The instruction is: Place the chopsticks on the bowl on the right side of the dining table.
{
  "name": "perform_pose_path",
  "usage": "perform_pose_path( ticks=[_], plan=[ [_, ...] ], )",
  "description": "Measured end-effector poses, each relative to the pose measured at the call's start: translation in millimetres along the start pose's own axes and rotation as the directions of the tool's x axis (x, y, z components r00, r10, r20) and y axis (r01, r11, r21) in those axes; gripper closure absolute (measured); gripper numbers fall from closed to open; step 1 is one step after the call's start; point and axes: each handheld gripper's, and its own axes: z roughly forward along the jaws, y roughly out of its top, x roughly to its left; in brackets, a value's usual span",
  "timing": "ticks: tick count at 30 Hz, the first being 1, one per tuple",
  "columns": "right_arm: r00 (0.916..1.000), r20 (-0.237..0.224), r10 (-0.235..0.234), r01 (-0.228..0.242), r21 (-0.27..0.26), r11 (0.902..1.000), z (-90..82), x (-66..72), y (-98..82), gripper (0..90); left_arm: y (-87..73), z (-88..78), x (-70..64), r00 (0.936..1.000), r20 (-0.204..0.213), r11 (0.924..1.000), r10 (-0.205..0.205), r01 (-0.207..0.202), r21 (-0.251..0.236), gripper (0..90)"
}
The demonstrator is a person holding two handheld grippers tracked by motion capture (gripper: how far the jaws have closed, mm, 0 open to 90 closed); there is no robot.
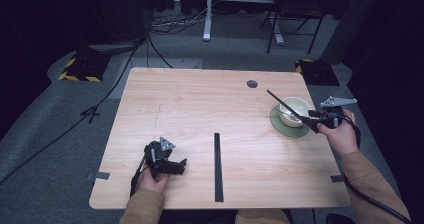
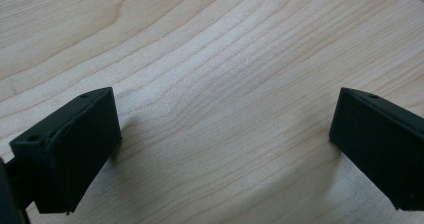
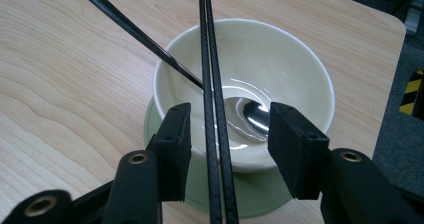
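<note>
Right tool (image 3: pixel 227 144): jaws apart, chopsticks (image 3: pixel 215 134) between them, above cream bowl (image 3: pixel 280 59) holding spoon (image 3: pixel 252 115). Left tool (image 2: pixel 225 149): open over worktop (image 2: pixel 210 59).

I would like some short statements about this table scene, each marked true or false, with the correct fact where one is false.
1. The bowl stands on a green saucer. True.
2. The left tool is closed on a chopstick. False: its jaws stand wide apart over bare table, with nothing between them.
3. A spoon lies inside the bowl. True.
4. The pair of chopsticks in the right gripper view lies flat beside the bowl. False: it passes between the jaws of the right tool and across the bowl.
5. Another black pair lies on the table between the two hands. True.
</note>
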Motion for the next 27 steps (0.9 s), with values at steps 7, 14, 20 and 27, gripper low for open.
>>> perform_pose_path(
  ticks=[7,14,20,27],
  plan=[
    [0.9997,0.010,0.020,-0.020,0.005,0.9998,5.6,-9.2,-7.5,52.6,0.0,0.0,0.0,1.0000,0.000,1.0000,0.000,0.000,0.000,0.3],
    [0.9969,0.059,0.051,-0.050,-0.006,0.9987,7.2,-23.3,-7.8,52.1,0.0,0.0,0.0,1.0000,0.000,1.0000,0.000,0.000,0.000,0.3],
    [0.9940,0.090,0.062,-0.061,-0.010,0.9981,9.8,-30.3,-4.7,50.4,-0.1,-0.1,-0.1,1.0000,0.000,1.0000,-0.001,0.001,0.001,0.3],
    [0.9948,0.087,0.053,-0.049,-0.045,0.9978,15.1,-22.6,14.1,49.8,-0.4,-0.3,-0.4,1.0000,-0.003,1.0000,-0.003,0.003,0.000,0.3]
  ],
)
